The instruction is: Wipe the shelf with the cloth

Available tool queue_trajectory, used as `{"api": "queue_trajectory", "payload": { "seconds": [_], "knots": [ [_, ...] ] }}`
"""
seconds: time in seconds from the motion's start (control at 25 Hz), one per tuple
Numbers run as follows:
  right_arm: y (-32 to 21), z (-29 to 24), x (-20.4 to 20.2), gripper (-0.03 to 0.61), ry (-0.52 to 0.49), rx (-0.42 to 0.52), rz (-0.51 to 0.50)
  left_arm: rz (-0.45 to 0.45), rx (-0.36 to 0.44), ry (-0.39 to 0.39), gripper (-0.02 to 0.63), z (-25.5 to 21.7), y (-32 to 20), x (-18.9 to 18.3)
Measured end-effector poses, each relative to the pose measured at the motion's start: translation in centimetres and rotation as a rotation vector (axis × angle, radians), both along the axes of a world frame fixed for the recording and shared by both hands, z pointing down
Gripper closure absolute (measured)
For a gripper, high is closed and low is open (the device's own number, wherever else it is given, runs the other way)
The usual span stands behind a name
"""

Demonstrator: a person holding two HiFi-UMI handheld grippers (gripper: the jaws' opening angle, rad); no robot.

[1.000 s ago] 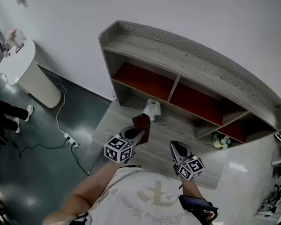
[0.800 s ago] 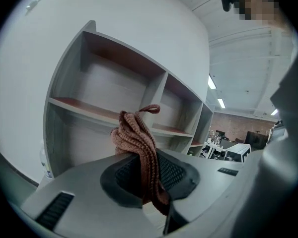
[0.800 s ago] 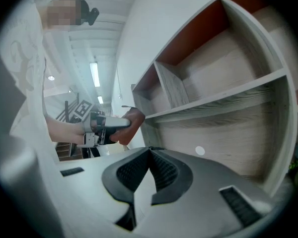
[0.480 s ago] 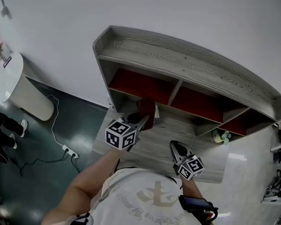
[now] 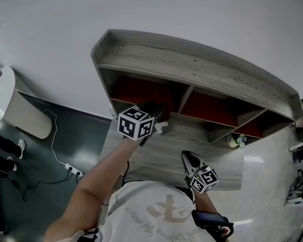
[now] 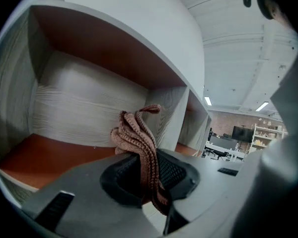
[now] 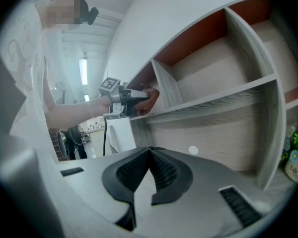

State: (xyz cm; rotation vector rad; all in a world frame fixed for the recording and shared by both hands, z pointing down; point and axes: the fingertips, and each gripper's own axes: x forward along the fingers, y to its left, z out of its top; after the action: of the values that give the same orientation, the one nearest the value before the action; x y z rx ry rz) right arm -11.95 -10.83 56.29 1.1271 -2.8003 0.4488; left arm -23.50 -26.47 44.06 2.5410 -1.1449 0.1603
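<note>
The grey wooden shelf (image 5: 202,67) has red-brown compartments. My left gripper (image 5: 152,116) is shut on a brown knitted cloth (image 6: 137,138) and stands at the mouth of the upper left compartment (image 6: 49,155). The cloth bunches up above the jaws, with its tail hanging below them. From the right gripper view, that left gripper (image 7: 131,99) sits at the shelf's edge, the cloth (image 7: 150,98) at its tip. My right gripper (image 5: 188,159) hangs lower, over the wide bottom board (image 5: 161,155). Its jaws (image 7: 150,171) are shut with nothing between them.
A small white object (image 5: 162,128) lies on the board just under the left gripper. A little flower pot (image 5: 236,141) stands in the lower right compartment. On the floor to the left are a white round bin (image 5: 10,105) and a power strip with its cable (image 5: 70,168).
My left gripper has carried the cloth up and away from me, from above the bottom board to the upper left compartment. The right gripper has hardly moved.
</note>
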Motion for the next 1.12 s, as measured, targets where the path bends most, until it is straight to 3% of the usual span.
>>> {"api": "queue_trajectory", "payload": {
  "seconds": [0.36, 0.68, 1.12],
  "knots": [
    [0.4, 0.8, 0.8, 0.574, 0.0, -0.012, 0.028, 0.052, -0.069, -0.179, 0.536, 1.3, -4.5, 3.8],
    [0.0, 1.1, 1.7, 0.574, -0.019, -0.019, 0.048, 0.032, -0.109, -0.423, 0.535, 4.0, -7.0, 4.9],
    [-0.8, 1.6, 1.2, 0.574, -0.029, -0.031, 0.026, 0.052, -0.119, -0.501, 0.541, 4.9, -6.8, 4.3]
  ]
}}
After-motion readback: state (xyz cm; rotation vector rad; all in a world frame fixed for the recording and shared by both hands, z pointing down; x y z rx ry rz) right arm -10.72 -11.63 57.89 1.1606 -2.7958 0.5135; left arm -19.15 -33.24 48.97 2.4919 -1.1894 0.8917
